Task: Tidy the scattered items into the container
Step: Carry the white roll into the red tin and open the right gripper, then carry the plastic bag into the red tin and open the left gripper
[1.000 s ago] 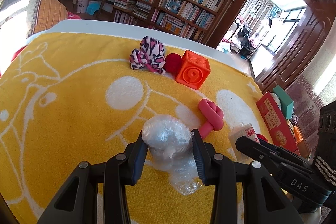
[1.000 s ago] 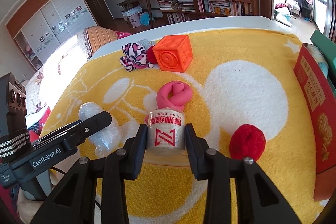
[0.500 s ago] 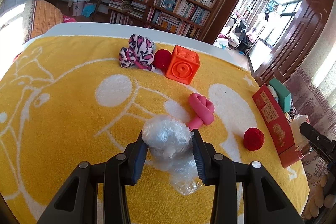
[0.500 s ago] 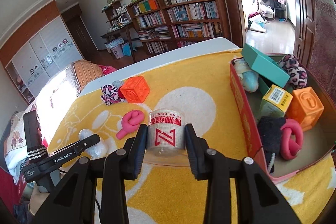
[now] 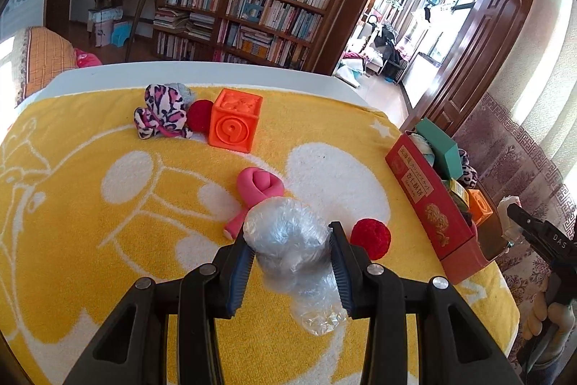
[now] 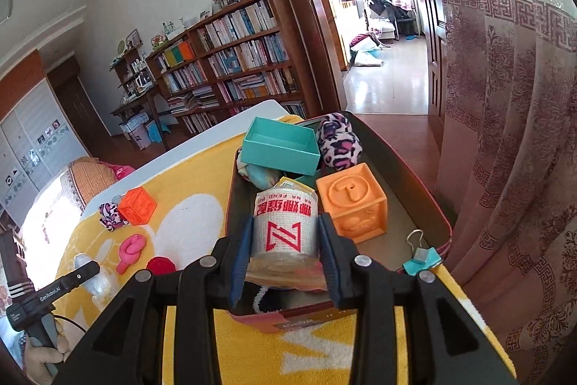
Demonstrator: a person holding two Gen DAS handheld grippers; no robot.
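My left gripper (image 5: 288, 255) is shut on a crumpled ball of clear plastic wrap (image 5: 288, 240), held above the yellow blanket (image 5: 90, 222). My right gripper (image 6: 285, 251) is shut on a white tape roll with red print (image 6: 285, 222) and hangs over the red box (image 6: 438, 215) at the blanket's right edge. That red box (image 5: 429, 204) holds an orange block (image 6: 351, 201), a teal box (image 6: 281, 147), a leopard-print pouch (image 6: 339, 143) and a binder clip (image 6: 420, 257). Loose on the blanket lie a pink knot (image 5: 256, 190), a red pompom (image 5: 371, 237), an orange cube (image 5: 234, 121) and a pink-patterned cloth (image 5: 160, 112).
A second red ball (image 5: 198, 112) sits between the patterned cloth and the orange cube. A bookshelf (image 5: 249, 9) and an open doorway (image 5: 429, 20) stand beyond the bed. A patterned curtain (image 6: 512, 132) hangs close by the box's right side.
My right gripper has carried the tape roll from the middle of the blanket rightward to above the red box. My left gripper, still holding the plastic wrap, has drifted right and lifted a little.
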